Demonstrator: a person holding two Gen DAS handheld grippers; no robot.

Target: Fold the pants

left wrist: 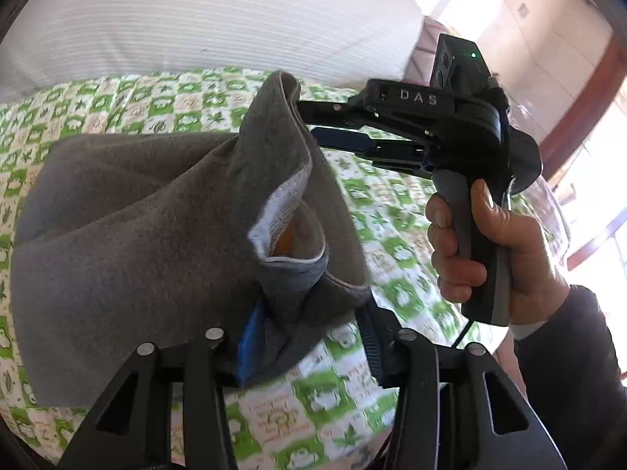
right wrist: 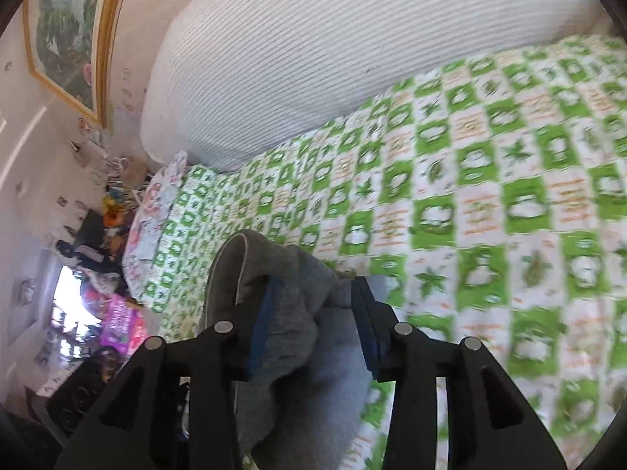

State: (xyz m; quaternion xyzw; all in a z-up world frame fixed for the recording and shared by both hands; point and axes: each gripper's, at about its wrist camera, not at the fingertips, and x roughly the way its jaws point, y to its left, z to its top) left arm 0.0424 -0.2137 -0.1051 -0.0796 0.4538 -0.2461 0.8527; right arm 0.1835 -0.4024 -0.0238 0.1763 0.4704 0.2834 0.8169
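Pants [left wrist: 129, 243] of grey fleece hang bunched above the green-and-white checked bedspread [left wrist: 395, 211], and we see them from the left wrist camera spreading from the centre of the frame toward the left edge. Their long axis is hard to read; the visible mass runs roughly left to right, with one hemmed edge rising toward the upper centre, where it meets the right gripper [left wrist: 309, 125].

Our left gripper [left wrist: 309, 337] sits at the bottom centre of that view. Its jaws stand partly apart, and a fold of the fabric lies between them, against the blue pad on the left finger; we see no squeeze from the right finger.

From the right wrist camera the pants [right wrist: 290, 313] fill the lower centre, their rounded hem pointing up toward the middle of the frame. Our right gripper [right wrist: 313, 333] likewise has its jaws partly apart, with grey cloth bulging in the gap and lying against both pads; we cannot tell whether they press on it.

A hand [left wrist: 482, 246] in a dark sleeve grasps the right gripper's handle at the right of the left wrist view. A white ribbed pillow [right wrist: 313, 51] lies across the top of both frames.
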